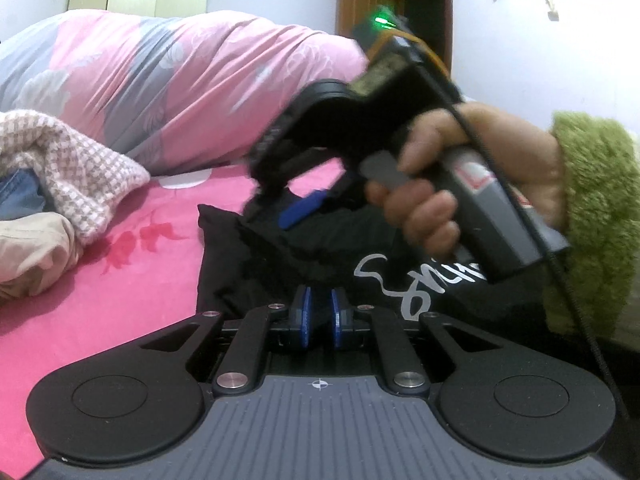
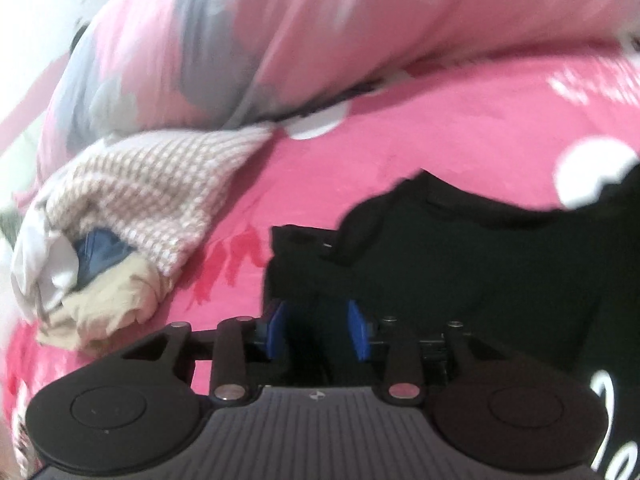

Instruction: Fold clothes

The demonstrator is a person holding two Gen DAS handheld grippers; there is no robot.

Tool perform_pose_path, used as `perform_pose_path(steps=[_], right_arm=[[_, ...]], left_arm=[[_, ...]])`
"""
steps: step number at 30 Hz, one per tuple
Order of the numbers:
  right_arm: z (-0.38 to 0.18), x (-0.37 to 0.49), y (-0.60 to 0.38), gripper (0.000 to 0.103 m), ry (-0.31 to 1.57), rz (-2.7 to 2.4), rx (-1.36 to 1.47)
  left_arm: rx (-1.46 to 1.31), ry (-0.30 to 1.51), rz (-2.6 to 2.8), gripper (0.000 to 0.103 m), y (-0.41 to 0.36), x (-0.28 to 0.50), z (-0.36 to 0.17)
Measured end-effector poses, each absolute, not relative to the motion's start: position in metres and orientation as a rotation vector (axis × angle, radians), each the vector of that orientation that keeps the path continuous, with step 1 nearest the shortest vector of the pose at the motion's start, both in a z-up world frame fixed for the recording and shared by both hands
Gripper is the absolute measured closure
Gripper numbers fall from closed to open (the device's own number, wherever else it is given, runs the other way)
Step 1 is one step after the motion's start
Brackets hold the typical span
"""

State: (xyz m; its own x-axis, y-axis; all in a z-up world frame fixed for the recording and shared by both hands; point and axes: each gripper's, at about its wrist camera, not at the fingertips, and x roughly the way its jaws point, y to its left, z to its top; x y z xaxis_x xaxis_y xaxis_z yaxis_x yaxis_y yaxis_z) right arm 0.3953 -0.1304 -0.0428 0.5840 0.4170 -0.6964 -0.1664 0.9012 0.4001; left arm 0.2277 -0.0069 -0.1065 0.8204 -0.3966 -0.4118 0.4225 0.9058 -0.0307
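Black garment with white script (image 1: 320, 264) lying on the pink bedsheet (image 1: 120, 280), left gripper (image 1: 320, 312) pinching a fold of its black cloth between nearly closed blue pads, right gripper (image 2: 316, 328) hovering over the garment, jaws partly apart, gripping nothing, floral quilt (image 1: 180, 80) bunching behind, checked knit top (image 1: 80, 168) heaping at left.

Left gripper (image 1: 319, 317) pinches the black shirt (image 1: 320, 256) on the pink sheet (image 1: 140, 280); a hand (image 1: 460, 176) holds the right gripper (image 1: 298, 210) above it.

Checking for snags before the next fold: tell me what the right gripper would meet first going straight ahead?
Probably the black garment: the right gripper points straight into it, fabric between its open jaws. Depth is unclear.
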Motion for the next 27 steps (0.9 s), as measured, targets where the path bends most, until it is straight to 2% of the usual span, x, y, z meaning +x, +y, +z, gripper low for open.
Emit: perform_pose_path(steps=[4,5,6,7,9,12,15,17,22,27], right_arm=[[-0.048,0.403,-0.113,0.067,0.901,0.346,0.212],[-0.052,0.405,-0.111,0.074,0.907,0.335,0.2],[-0.055,0.407,-0.112,0.086,0.915,0.325,0.196],[-0.057,0.409,-0.115,0.093,0.923,0.314,0.215],[-0.06,0.409,-0.126,0.1,0.917,0.293,0.274],[-0.059,0.403,-0.14,0.101,0.897,0.276,0.353],[-0.059,0.398,-0.154,0.101,0.879,0.251,0.433],[-0.062,0.394,-0.167,0.101,0.867,0.231,0.498],[-0.075,0.386,-0.195,0.101,0.857,0.196,0.652],[-0.078,0.385,-0.204,0.101,0.855,0.215,0.739]], left_arm=[[0.065,0.427,-0.438,0.093,-0.007,0.227,-0.106],[0.065,0.429,-0.436,0.093,-0.007,0.228,-0.106],[0.065,0.432,-0.434,0.093,-0.007,0.228,-0.106],[0.062,0.435,-0.432,0.093,-0.007,0.228,-0.106],[0.055,0.441,-0.428,0.093,-0.005,0.23,-0.106],[0.062,0.443,-0.427,0.093,-0.006,0.23,-0.106],[0.069,0.446,-0.426,0.087,-0.007,0.23,-0.106],[0.074,0.447,-0.426,0.079,-0.007,0.23,-0.106],[0.094,0.452,-0.428,0.072,-0.01,0.231,-0.107],[0.141,0.47,-0.428,0.072,-0.017,0.232,-0.11]])
